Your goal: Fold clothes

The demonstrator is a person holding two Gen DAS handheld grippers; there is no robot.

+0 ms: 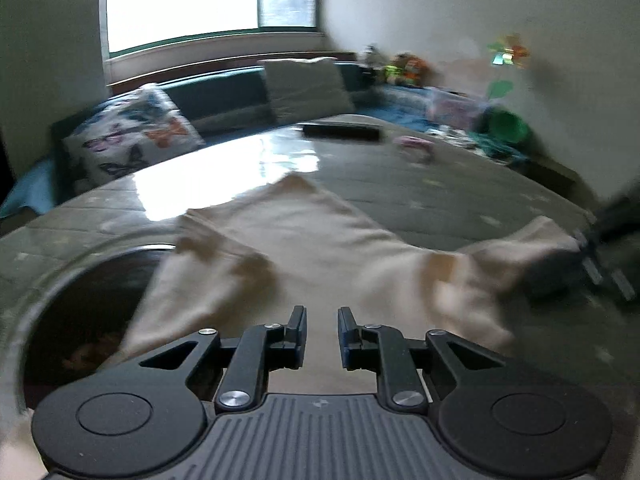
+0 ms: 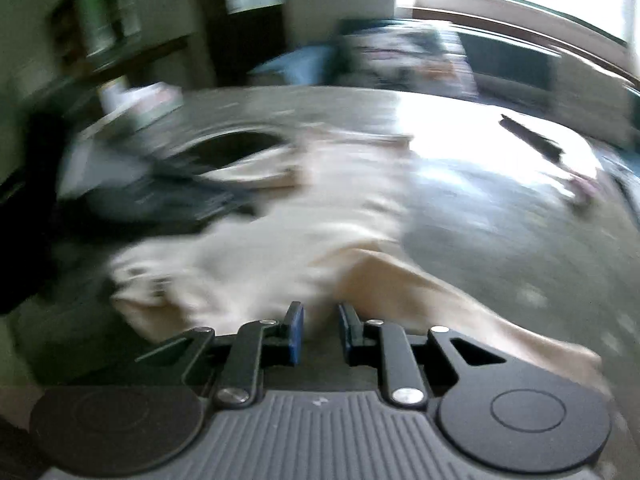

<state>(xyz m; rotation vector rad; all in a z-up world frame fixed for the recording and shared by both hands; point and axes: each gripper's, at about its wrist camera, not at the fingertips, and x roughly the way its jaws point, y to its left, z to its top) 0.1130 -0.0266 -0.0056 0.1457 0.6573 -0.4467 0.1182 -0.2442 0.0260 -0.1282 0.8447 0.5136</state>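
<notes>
Closest in the left wrist view, the left gripper (image 1: 322, 334) points forward and slightly down over a cream garment (image 1: 304, 240), its two black fingers standing apart with a narrow gap and nothing between them; cloth lies beneath and past the tips, though whether they touch it cannot be told. That garment is spread across a grey quilted table (image 1: 460, 200), one side draped over the rim of a round dark opening (image 1: 88, 300) at the left, the other side bunched up toward the right, where the other tool appears as a dark blurred shape at the cloth's edge. In the heavily blurred right wrist view, the right gripper (image 2: 321, 334) reaches low over the same garment (image 2: 320, 216), fingers likewise parted and holding nothing, with a fold of cloth running under and to the right of them. Beyond, a dark flat remote (image 1: 340, 130) lies on the far part of the table, well apart from the garment, with a butterfly cushion (image 1: 132, 136) behind.
</notes>
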